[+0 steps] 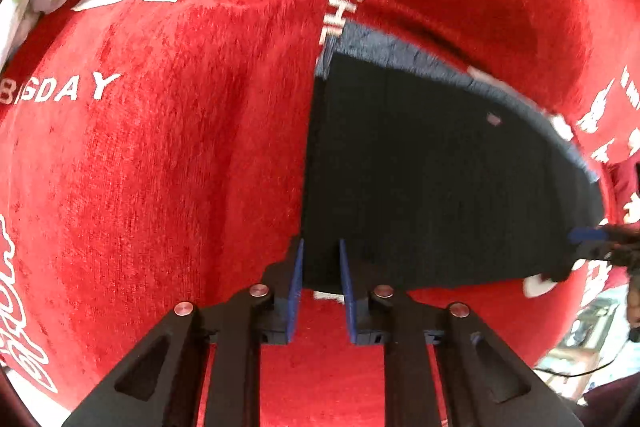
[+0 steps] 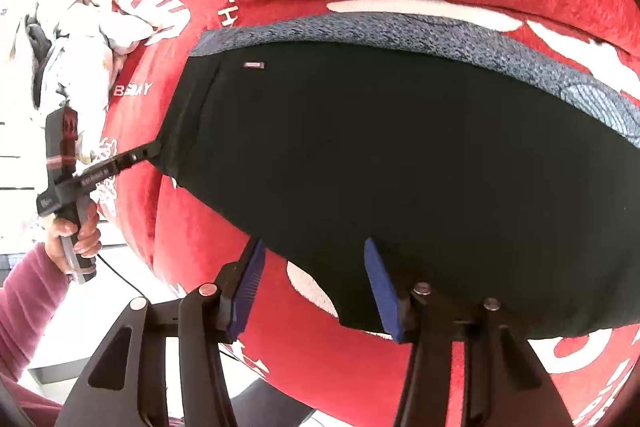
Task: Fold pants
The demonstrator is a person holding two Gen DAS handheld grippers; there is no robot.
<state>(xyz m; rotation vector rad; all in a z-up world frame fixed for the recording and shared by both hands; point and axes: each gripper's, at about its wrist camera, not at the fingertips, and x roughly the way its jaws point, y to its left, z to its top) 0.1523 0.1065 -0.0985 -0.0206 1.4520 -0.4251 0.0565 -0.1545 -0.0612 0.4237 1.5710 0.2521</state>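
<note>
A red printed cloth (image 1: 160, 167) covers the surface. Left wrist view: the left tool (image 1: 321, 267) pinches the black pants' (image 1: 440, 167) corner, fingers narrowly parted.

Right wrist view: the right tool (image 2: 316, 267) gapes wide around the pants' (image 2: 400, 167) near edge, gripping nothing.

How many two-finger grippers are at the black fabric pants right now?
2. The left gripper sits at the black fabric pants' left corner; the right gripper straddles their near edge, jaws apart. No others visible.
</note>
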